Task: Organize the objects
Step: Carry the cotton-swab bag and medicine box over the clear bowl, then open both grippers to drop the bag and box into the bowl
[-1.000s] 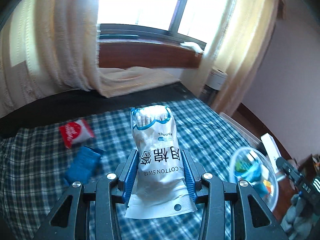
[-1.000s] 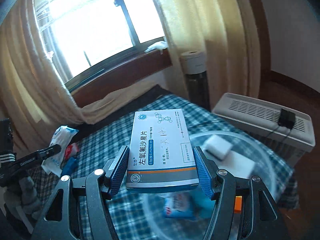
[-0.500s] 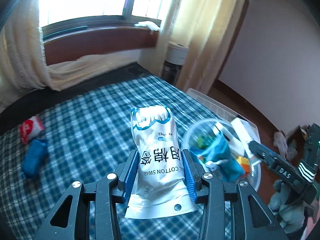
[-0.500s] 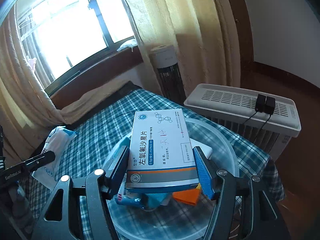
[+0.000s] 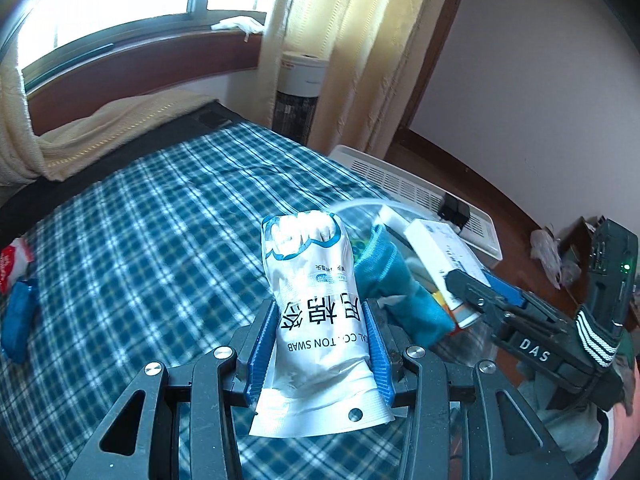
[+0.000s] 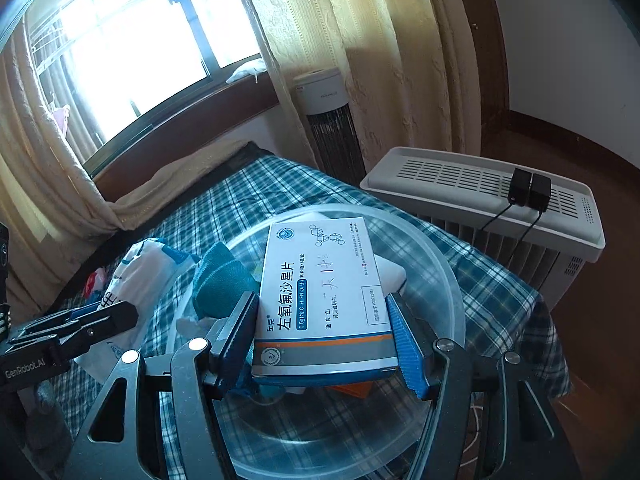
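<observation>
White cardboard medicine box with blue Chinese lettering and an orange-and-grey band [image 6: 320, 300] sits clamped between the blue-padded fingers of the right gripper [image 6: 324, 344], held level right above the round clear plastic bowl [image 6: 448, 280]. That bowl stands on the blue-and-white checked bedspread [image 5: 140, 240] near the bed's corner and already holds a teal knitted cloth [image 6: 224, 280], a white box, something orange and other small items I cannot make out. Beside it, the left gripper [image 5: 320, 344] is closed on a white plastic pouch of cotton swabs with a blue-trimmed top [image 5: 316, 292], upright between its blue pads and held just left of the bowl's rim, above the bedspread.

As I judge it, the step in hand is the drop-off: both carried items have reached the bowl and neither has been let go yet. Next, the right gripper should lower a little and part its fingers so the box lands flat on the pile rather than tipping over the rim; the pouch can follow once the right gripper is out of the way, since the two tools are close together here.

Further out on the bedspread lie a small red-and-white packet [image 5: 12, 260] and a blue pouch [image 5: 18, 316], well apart from the bowl and presumably still to be collected
</observation>
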The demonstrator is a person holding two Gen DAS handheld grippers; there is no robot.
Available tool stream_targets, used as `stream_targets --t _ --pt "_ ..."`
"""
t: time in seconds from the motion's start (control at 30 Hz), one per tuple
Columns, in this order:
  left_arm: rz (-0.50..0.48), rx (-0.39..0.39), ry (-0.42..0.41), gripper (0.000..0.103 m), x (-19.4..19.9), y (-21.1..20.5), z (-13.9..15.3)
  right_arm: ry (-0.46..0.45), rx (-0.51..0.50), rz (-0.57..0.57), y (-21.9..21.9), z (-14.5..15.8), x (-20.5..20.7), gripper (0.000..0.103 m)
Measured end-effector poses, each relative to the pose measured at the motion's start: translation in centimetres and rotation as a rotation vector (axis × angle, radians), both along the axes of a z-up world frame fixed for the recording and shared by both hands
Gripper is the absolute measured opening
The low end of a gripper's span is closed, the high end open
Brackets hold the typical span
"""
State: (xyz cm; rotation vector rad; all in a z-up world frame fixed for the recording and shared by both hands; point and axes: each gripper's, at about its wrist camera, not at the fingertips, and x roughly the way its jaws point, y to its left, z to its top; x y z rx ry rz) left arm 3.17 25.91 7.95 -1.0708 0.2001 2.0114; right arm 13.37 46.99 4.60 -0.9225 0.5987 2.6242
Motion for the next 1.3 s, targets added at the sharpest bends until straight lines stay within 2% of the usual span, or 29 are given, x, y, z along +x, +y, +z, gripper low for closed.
stream_targets --t 0.5,0.6,0.73,0.9,1.17,1.3 --pt "-0.081 -0.001 -0.067 0.047 0.7 2.7 -1.7 -0.008 0.035 0.009 0.1 -0.2 0.7 0.065" --pt "-0.086 0.006 -0.078 0.052 0.6 3.0 -1.9 -0.007 0.038 0.007 0.2 -0.1 0.8 0.065" --pt "-0.079 0.023 -0.069 0.07 0.6 2.8 -1.7 -0.006 0.041 0.008 0.3 -0.1 0.8 0.065" --pt "-0.057 0.04 -0.064 0.082 0.1 2.3 -1.4 0.001 0.046 0.003 0.2 0.3 0.8 0.066" --pt "-0.013 0.068 -0.04 0.085 -0.6 0.5 0.0 0.031 0.056 -0.013 -0.3 1.5 1.0 0.066" --pt "0.012 0.056 -0.004 0.085 -0.7 -0.2 0.4 0.047 0.07 -0.013 -0.9 2.2 1.1 0.066"
